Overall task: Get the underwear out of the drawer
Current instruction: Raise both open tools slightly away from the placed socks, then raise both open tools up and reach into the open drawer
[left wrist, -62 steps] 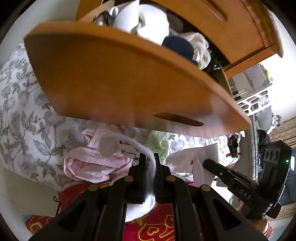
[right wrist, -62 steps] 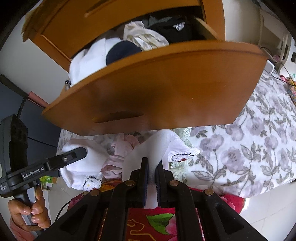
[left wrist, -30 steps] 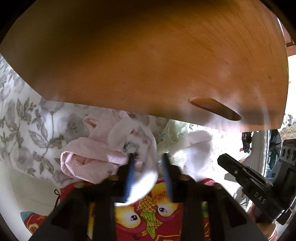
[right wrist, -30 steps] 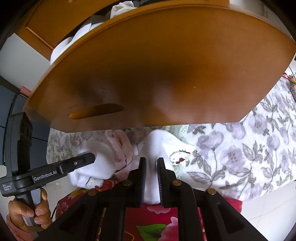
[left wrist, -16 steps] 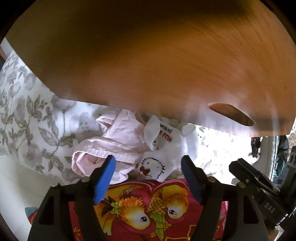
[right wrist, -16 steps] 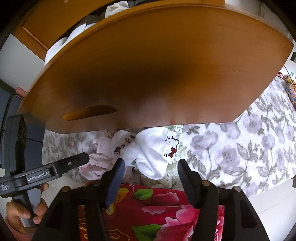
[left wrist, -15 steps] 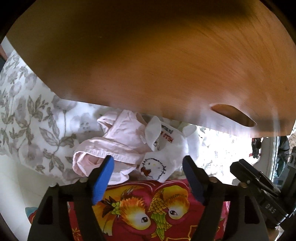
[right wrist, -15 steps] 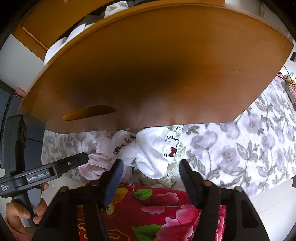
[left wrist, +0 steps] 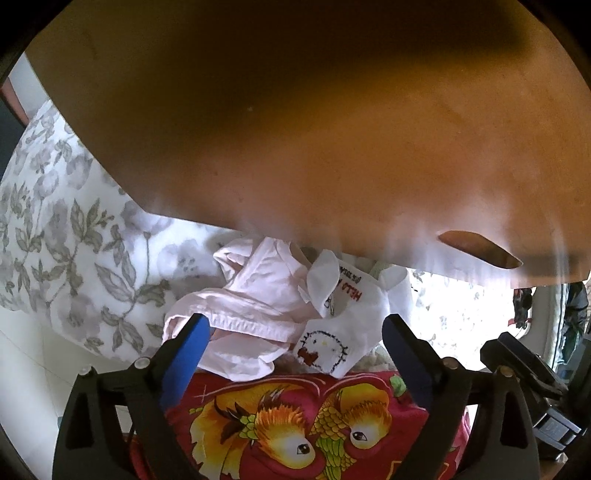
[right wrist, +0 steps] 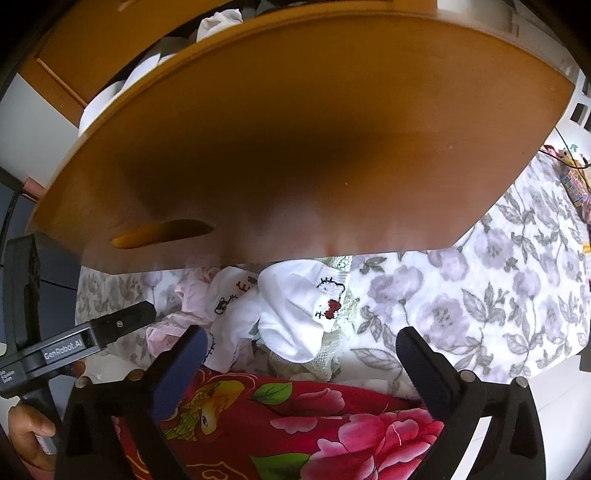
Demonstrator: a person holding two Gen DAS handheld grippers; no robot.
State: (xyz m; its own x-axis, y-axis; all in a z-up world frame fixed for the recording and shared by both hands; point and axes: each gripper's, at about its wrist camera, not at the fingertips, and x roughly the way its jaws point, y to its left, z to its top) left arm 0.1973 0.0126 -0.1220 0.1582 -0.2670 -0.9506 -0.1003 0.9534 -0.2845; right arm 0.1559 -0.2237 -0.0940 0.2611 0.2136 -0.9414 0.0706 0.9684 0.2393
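The wooden drawer front [left wrist: 314, 129] [right wrist: 295, 147] fills the upper half of both views, with more clothes showing over its top edge [right wrist: 218, 18]. Below it a small pile lies on the bed: pink underwear [left wrist: 255, 306] [right wrist: 192, 295], white underwear with a cartoon cat print [left wrist: 343, 325] and a second white piece with a red bow print [right wrist: 303, 310]. My left gripper [left wrist: 295, 328] stands open just in front of the pile, holding nothing. My right gripper [right wrist: 301, 343] is open too, close above the white piece, with nothing between its fingers.
A grey floral bedsheet [left wrist: 74, 240] [right wrist: 498, 295] lies under the pile. A red cloth with birds [left wrist: 295, 424] and flowers [right wrist: 314, 424] lies nearest me. A hand [right wrist: 26, 439] holds the left gripper's handle. The right gripper's body [left wrist: 528, 376] shows at the right edge.
Both grippers were shut on white underwear two seconds ago; they lowered below the drawer front, opened, and the two pieces now lie on the pile.
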